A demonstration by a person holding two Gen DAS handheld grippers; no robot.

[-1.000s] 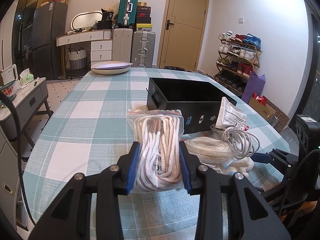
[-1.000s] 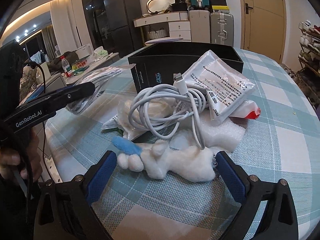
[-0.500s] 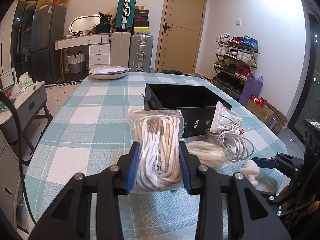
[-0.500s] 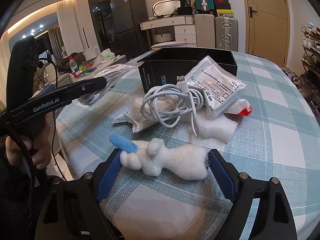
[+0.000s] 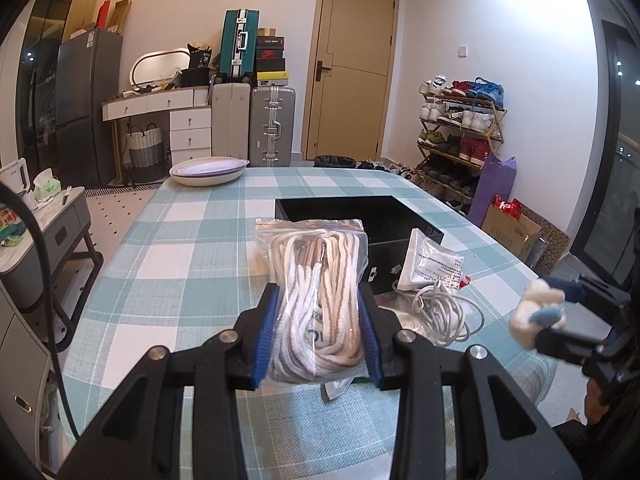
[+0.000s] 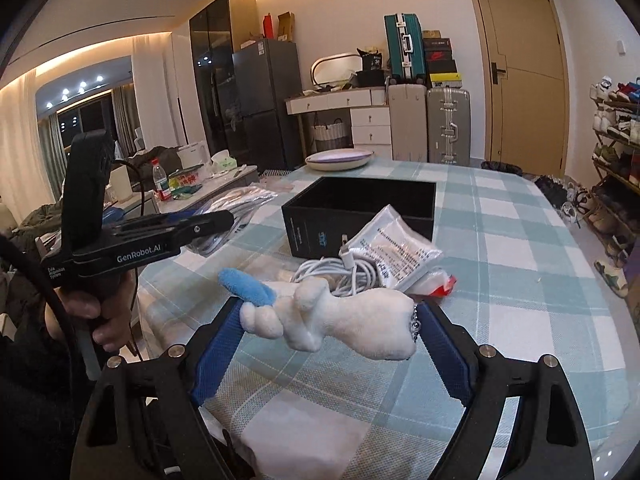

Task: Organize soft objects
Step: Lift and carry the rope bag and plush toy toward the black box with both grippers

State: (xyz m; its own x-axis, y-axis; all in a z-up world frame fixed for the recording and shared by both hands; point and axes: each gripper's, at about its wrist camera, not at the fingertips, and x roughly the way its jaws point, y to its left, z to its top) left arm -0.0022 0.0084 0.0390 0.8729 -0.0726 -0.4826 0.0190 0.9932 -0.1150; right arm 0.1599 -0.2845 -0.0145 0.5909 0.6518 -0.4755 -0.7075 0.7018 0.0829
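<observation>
Checked teal tablecloth (image 5: pixel 188 264) carries open black box (image 5: pixel 360 216), likely drop target. Left gripper (image 5: pixel 318 332) clamped narrow on bagged cords (image 5: pixel 316 292), raised just short of box's near wall, presumably staged for loading. Right gripper (image 6: pixel 332 340) half-spread, pinching white plush toy (image 6: pixel 340 320) end to end, lifted off cloth, nearer than box. White cable coil (image 6: pixel 340 274) and printed pouch (image 6: pixel 392 252) lie against box front.
</observation>
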